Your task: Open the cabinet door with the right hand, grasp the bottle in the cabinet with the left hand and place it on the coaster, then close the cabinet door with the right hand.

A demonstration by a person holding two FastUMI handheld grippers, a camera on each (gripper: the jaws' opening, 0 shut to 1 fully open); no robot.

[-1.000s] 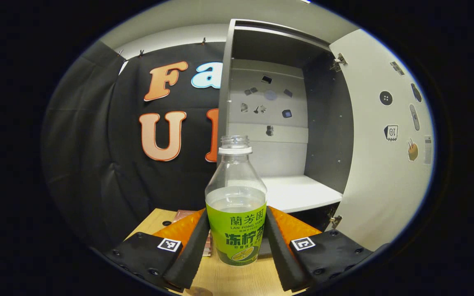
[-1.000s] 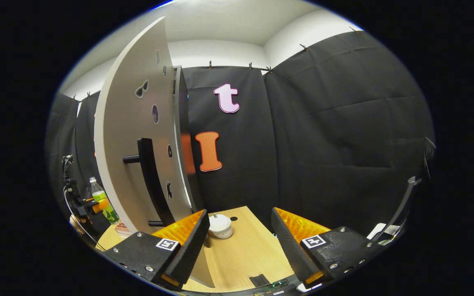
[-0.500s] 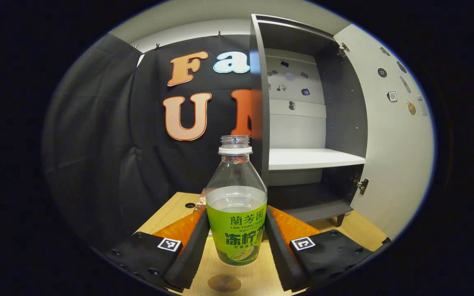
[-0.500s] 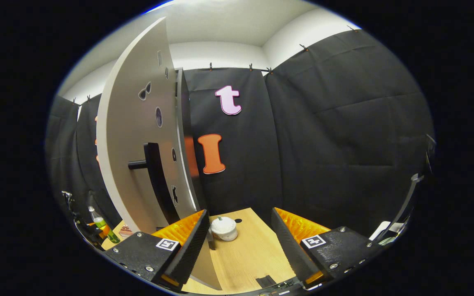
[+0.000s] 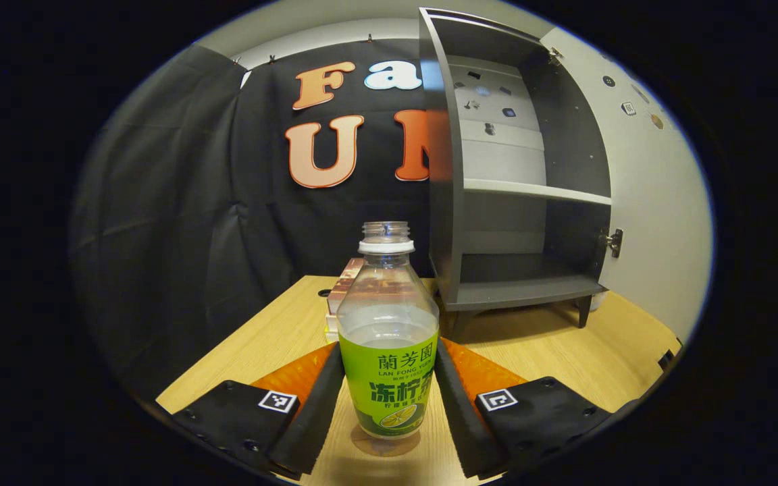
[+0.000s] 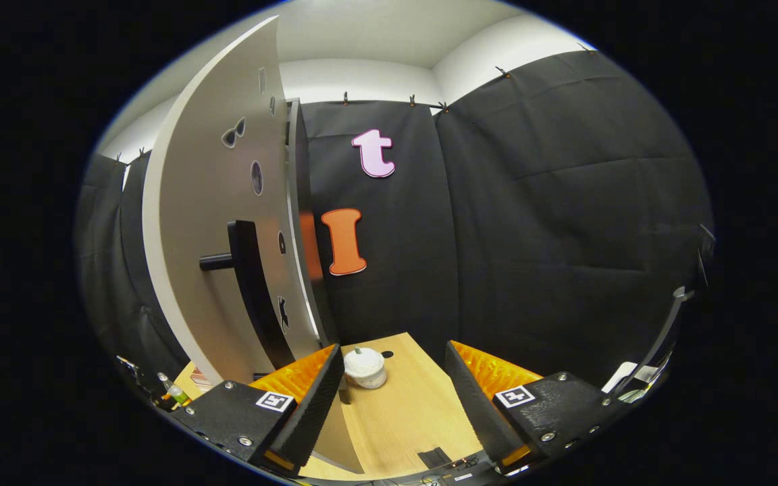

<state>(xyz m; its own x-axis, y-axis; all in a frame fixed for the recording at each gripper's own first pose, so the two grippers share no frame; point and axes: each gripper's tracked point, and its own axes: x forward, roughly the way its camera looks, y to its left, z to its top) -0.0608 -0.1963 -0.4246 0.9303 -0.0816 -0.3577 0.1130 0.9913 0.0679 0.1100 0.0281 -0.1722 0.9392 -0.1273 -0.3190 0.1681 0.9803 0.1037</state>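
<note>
Between the jaws of the left gripper stands the clear plastic bottle with a green label and no cap, pinched at the label from both sides, upright, its base at or just above a round brown coaster on the pale wooden worktop; I cannot tell whether it has touched down. The low, upright hold suits setting it squarely on the coaster without spilling the liquid inside. Beyond, the grey cabinet stands open with bare shelves, its white door swung wide. The right gripper waits with jaws spread and nothing between them, just beside the door's black bar handle, seemingly ready to close it. A small white lidded pot sits on the worktop ahead.
</note>
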